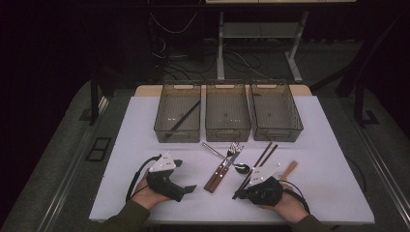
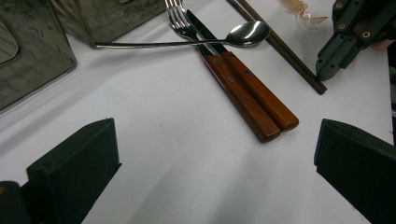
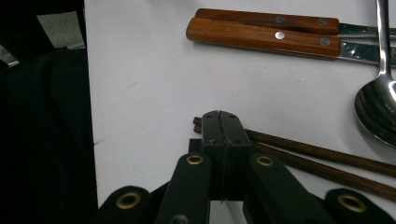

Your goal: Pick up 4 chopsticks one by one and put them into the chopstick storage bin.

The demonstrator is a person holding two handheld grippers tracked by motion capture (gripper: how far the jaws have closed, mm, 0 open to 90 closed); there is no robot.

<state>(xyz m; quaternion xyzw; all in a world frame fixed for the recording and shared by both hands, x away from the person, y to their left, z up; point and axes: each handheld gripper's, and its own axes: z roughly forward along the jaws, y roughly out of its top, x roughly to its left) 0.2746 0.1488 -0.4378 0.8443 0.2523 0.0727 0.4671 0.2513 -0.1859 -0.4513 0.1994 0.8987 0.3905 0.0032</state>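
My left gripper point(image 1: 185, 175) rests open on the white table point(image 1: 145, 145); in the left gripper view, bare table lies between its wide-apart jaws point(image 2: 215, 135). Just beyond them lie a fork point(image 2: 240, 102) and a knife point(image 2: 261, 91), side by side, both with wooden handles. A steel spoon point(image 2: 252, 32) lies across their blades. My right gripper point(image 1: 238, 193) is shut, its tips point(image 3: 223, 126) over the near ends of two dark chopsticks point(image 3: 327, 156). Nothing is between its jaws. The chopsticks point(image 1: 263, 154) run away toward the bins.
Three clear bins stand in a row at the back: left point(image 1: 177, 134), middle point(image 1: 227, 134), right point(image 1: 278, 134). A dark stick point(image 1: 186, 117) lies in the left bin. A light wooden utensil point(image 1: 290, 169) lies right of the chopsticks. A dark sleeve point(image 3: 46, 140) borders the table's near edge.
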